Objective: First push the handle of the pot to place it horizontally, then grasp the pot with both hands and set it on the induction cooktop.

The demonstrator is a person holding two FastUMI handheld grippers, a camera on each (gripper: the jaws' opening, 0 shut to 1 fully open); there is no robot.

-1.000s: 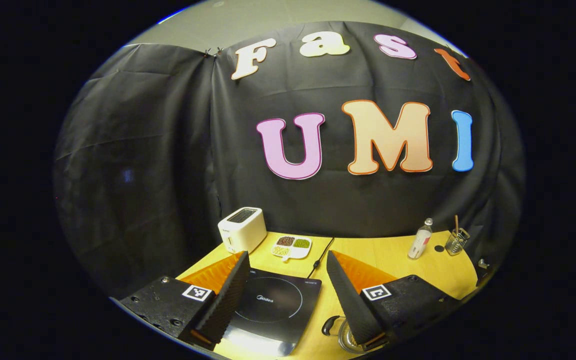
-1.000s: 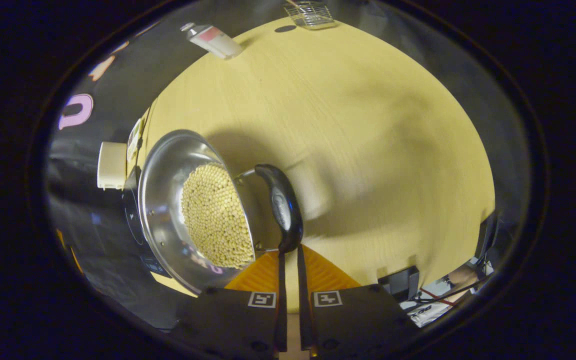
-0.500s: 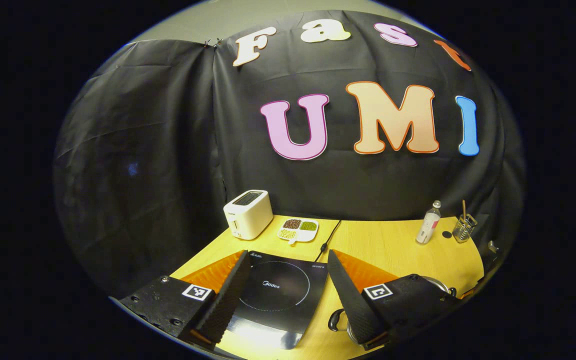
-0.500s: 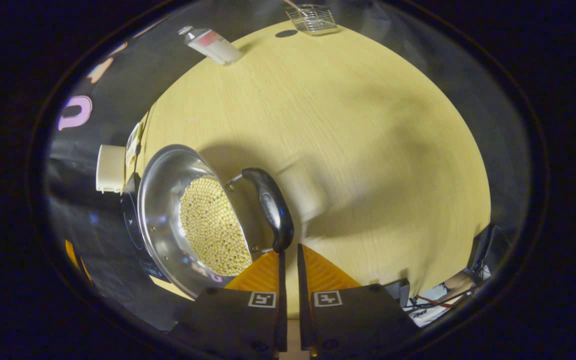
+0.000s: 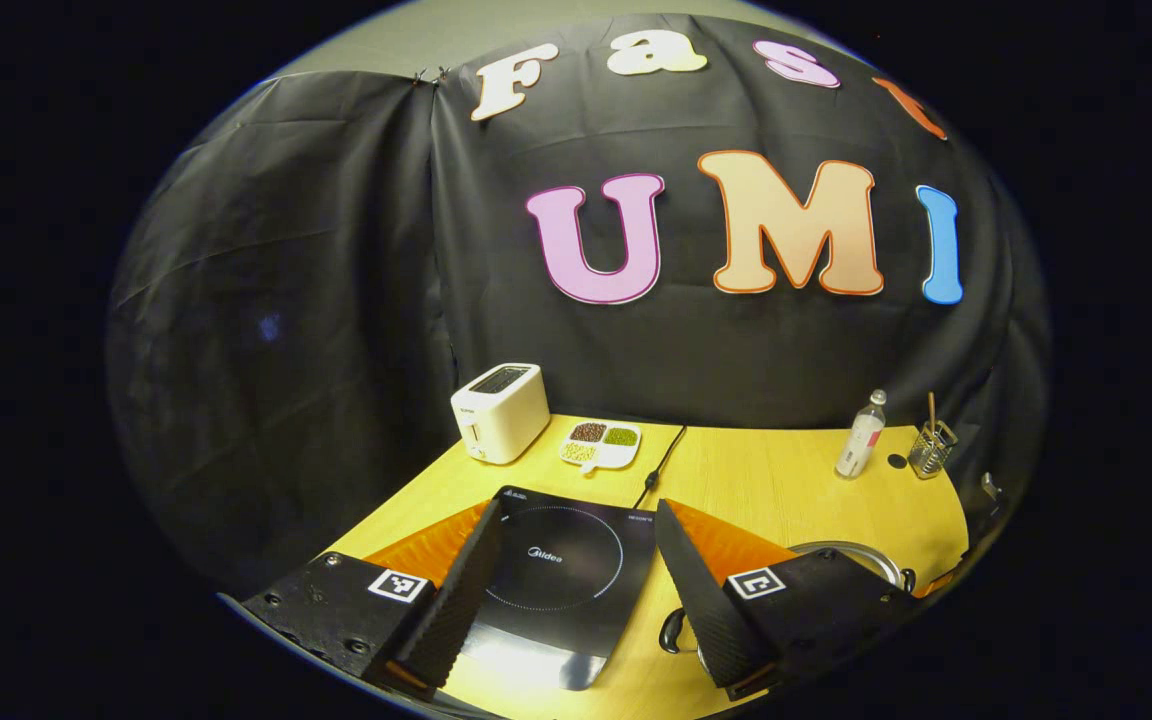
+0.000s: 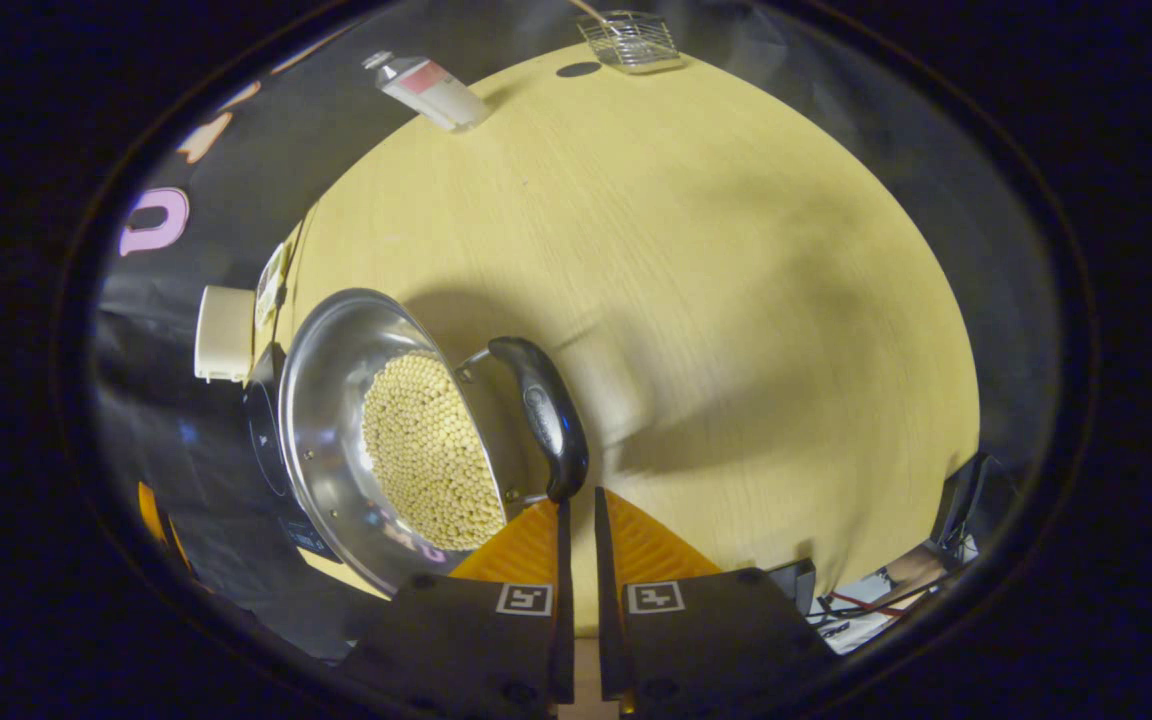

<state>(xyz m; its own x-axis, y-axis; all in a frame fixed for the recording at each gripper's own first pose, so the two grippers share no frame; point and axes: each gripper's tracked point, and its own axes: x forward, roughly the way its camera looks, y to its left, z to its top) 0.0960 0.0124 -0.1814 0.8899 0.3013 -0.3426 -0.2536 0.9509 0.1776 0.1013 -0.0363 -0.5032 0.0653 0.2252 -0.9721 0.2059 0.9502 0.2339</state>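
The pot point(image 6: 376, 440) is a shiny steel vessel with a wide polished rim. It is filled with small, round, pale yellow beans point(image 6: 426, 450) that lie in an even layer. A black, curved handle point(image 6: 541, 415) is fixed to its side on two thin metal brackets. In the right gripper view the pot stands on the yellow wooden counter point(image 6: 696, 300), with the cooktop just beyond its far side.

The right tongs point(image 6: 576, 510) are nearly closed, with only a narrow slit between the two fingers. Their tips are at the lower end of the black handle; whether they touch it cannot be told. They grip nothing.

The left tongs point(image 5: 571, 590) are wide open and hold nothing. They hang above the near edge of the cooktop point(image 5: 561, 580), a flat black glass plate with a thin circle marked on it. In the left gripper view the steel rim of the pot point(image 5: 851, 555) shows behind the right finger, and a second black handle point(image 5: 673, 632) shows low beside the cooktop's right edge.

At the back of the counter stand a white toaster point(image 5: 501, 410), a divided white dish point(image 5: 601, 445) of beans, a clear bottle point(image 5: 861, 435) and a wire holder point(image 5: 931, 447). A black cord point(image 5: 664, 462) runs from the cooktop toward the wall.
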